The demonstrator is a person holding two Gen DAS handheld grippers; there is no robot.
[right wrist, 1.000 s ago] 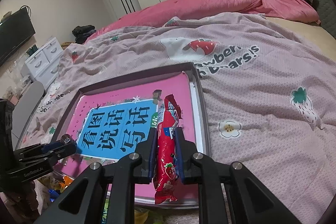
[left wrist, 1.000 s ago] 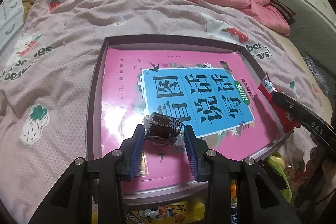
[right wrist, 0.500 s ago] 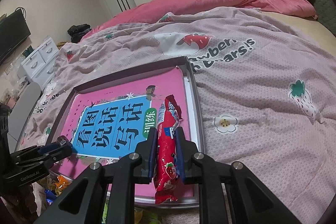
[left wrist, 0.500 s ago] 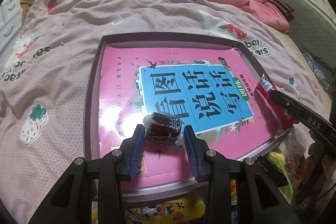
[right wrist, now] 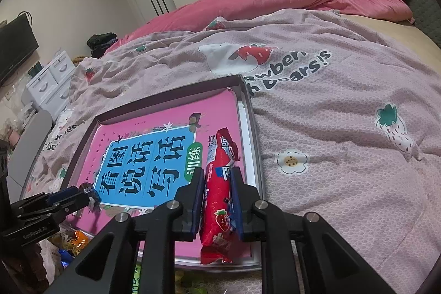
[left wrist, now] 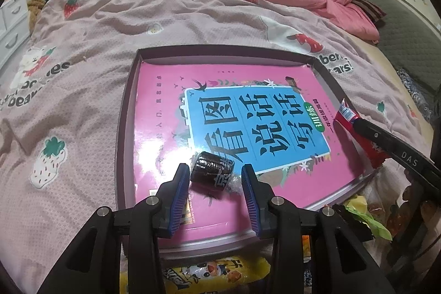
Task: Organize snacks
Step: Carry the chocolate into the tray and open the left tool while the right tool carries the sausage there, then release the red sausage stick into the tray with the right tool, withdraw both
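— Where was the dark wrapped sweet (left wrist: 211, 173) just then?

— Lying on the pink book (left wrist: 171, 101) inside the tray (left wrist: 125, 128). My left gripper (left wrist: 215, 185) was opening; half a second before, its pads sat closer to the wrapper. Now a gap showed at the right pad, so I judged that snack placed.

— And your other hand?

— My right gripper (right wrist: 217, 200) stayed clamped tight on the red strawberry packet (right wrist: 219, 183), over the tray's right side, not set down yet.

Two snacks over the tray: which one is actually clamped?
The red strawberry packet, squeezed in the right tool. The dark wrapped cake lies on the pink book, the left tool opening around it.
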